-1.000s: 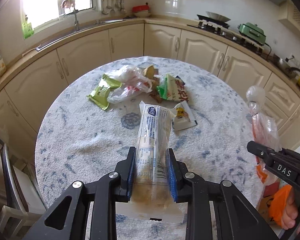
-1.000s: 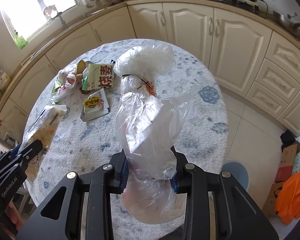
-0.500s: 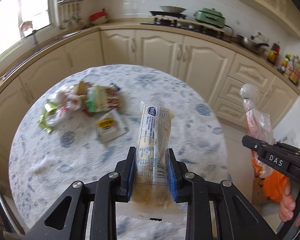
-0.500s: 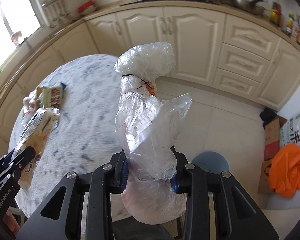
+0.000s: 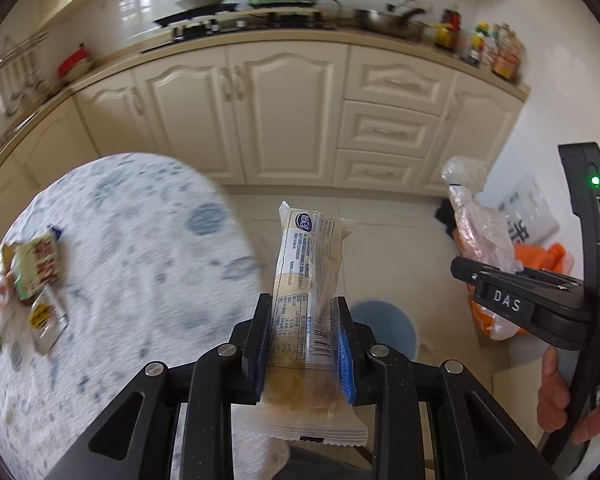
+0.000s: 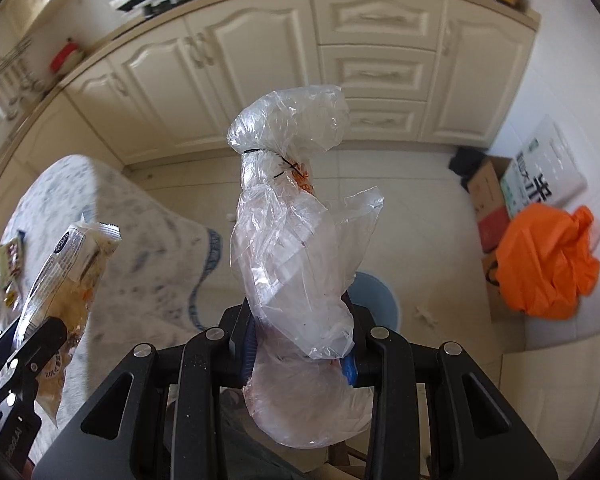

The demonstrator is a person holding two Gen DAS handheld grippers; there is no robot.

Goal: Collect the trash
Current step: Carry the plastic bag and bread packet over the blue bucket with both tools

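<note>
Two pieces of trash are being carried, one clamped in each gripper.

Left gripper (image 5: 304, 344) fingers are pinching a long, flat, printed snack wrapper (image 5: 306, 280), crinkly film with a serrated end, standing upright between the blue pads. Right gripper (image 6: 300, 350) fingers are squeezing a crumpled clear plastic bag (image 6: 296, 240), thin and glossy, cinched near the top by a dark tie. Both are hanging over the pale tiled floor, above a round blue bin (image 6: 380, 300). More wrappers (image 5: 36, 268) are lying on the round surface (image 5: 140, 272), which is wearing a fuzzy blue-flecked white cover. An orange bag (image 6: 544, 264) is slumping beside cardboard boxes (image 6: 492, 196).
</note>
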